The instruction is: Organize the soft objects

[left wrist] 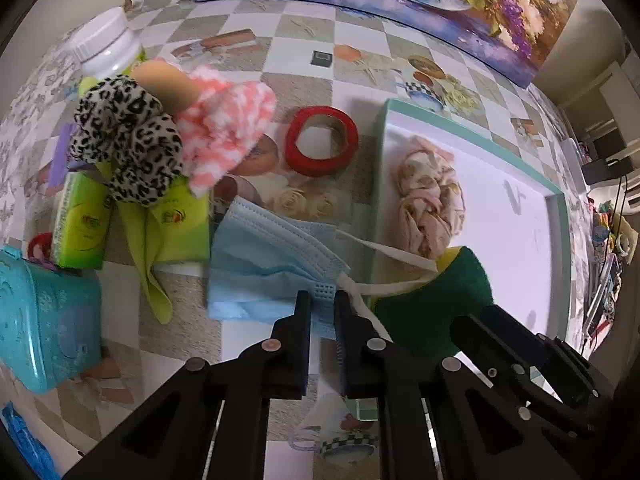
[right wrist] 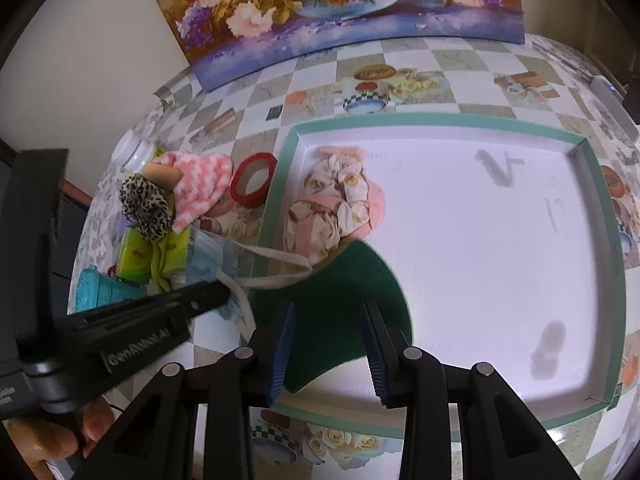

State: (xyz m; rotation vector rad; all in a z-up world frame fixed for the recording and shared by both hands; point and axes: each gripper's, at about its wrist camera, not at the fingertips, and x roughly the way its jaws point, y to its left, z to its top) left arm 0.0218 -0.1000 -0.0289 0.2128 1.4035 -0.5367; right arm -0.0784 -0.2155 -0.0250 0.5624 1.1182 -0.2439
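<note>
1. In the left wrist view, the left gripper sits at lower centre, its jaws pinched tight on the near edge of a blue face mask that lies on the checked tablecloth.
2. The mask's white ear loops trail to the right, over the rim of the tray and against a green sponge.
3. In the right wrist view, the right gripper is at lower centre, clamped on the green sponge; both blue pads press its sides. The sponge hangs over the lower left part of the white, green-rimmed tray.
4. A bundled floral cloth lies inside the tray near its upper left corner, just above the sponge.
5. Left of the tray, on the tablecloth, stands a red tape roll.
6. Further left in the left wrist view there is a heap: a leopard-print scrunchie and a pink-and-white fluffy piece on top of green tissue packs, with a yellow-green cloth strip hanging down.
7. A white-capped bottle stands at upper left, and a turquoise container at lower left.
8. A flower painting leans along the top of both views.
9. A hand at the lower left of the right wrist view holds the left gripper's handle.
</note>
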